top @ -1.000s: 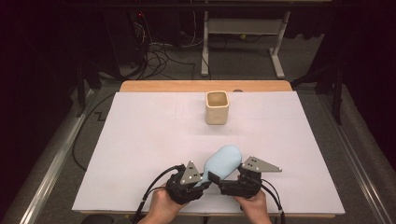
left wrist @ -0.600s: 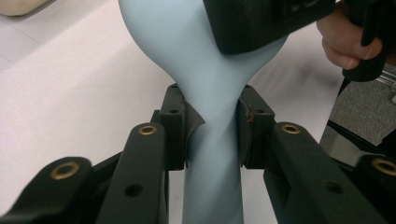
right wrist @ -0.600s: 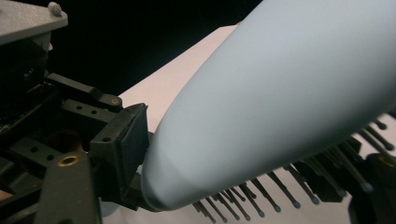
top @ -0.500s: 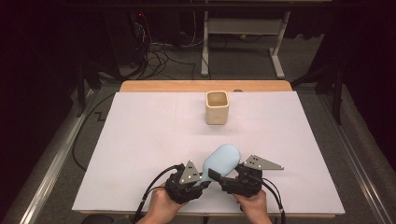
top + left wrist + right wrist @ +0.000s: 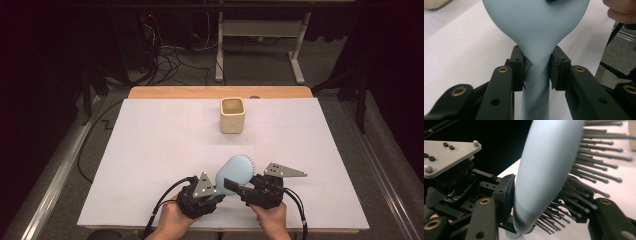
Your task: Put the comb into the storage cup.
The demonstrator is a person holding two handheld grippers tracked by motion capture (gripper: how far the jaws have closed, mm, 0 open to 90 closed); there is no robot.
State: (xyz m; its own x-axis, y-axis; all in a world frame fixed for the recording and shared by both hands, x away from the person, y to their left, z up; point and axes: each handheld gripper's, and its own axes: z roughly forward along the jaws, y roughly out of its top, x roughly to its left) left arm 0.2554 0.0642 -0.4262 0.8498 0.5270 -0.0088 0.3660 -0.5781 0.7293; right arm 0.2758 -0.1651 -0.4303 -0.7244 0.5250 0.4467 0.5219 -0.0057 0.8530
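**Right jaws closed on the hairbrush head**

Closing has just been done by the right gripper [image 5: 239, 186], its jaws now pressed on the pale blue hairbrush [image 5: 234, 173] head, back and bristles; the handle is clamped by the left gripper [image 5: 216, 192]; the brush is held above the near table [image 5: 150, 150] edge; a beige cup [image 5: 232, 115] is stood far off.

Left gripper [image 5: 537, 70]: two black jaws clamped on the neck of a pale blue hairbrush [image 5: 536, 22], handle running down between them. White table surface [image 5: 461, 50] beneath. A hand [image 5: 621, 11] at upper right. Cream cup [image 5: 434, 3] at upper left edge.
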